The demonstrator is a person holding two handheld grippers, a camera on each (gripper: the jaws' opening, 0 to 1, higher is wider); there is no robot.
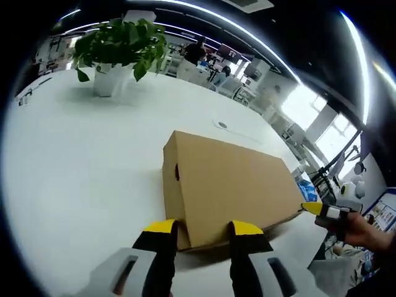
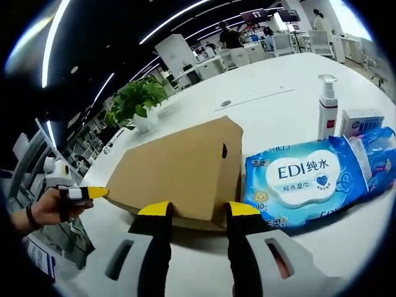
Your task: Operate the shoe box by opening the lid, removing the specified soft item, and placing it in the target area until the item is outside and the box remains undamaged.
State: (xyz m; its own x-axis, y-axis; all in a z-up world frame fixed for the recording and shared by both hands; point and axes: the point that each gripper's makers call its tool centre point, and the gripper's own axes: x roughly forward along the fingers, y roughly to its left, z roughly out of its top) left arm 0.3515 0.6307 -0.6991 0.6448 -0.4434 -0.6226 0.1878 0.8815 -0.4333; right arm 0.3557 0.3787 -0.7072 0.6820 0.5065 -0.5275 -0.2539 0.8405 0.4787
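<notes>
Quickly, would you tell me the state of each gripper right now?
Left gripper: open, jaws at the box edge.
Right gripper: open, holding nothing.

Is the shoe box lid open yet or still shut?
Shut. The shoe box lid lies flat over the top, no gap along its edges in either view. Both grippers, left and right, sit at opposite edges.

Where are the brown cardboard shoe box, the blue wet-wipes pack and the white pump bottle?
Brown cardboard shoe box (image 1: 229, 182): left gripper view, middle of its closed lid.
Blue wet-wipes pack (image 2: 306, 176): right gripper view, on its white label.
White pump bottle (image 2: 327, 114): right gripper view, on its body.
</notes>
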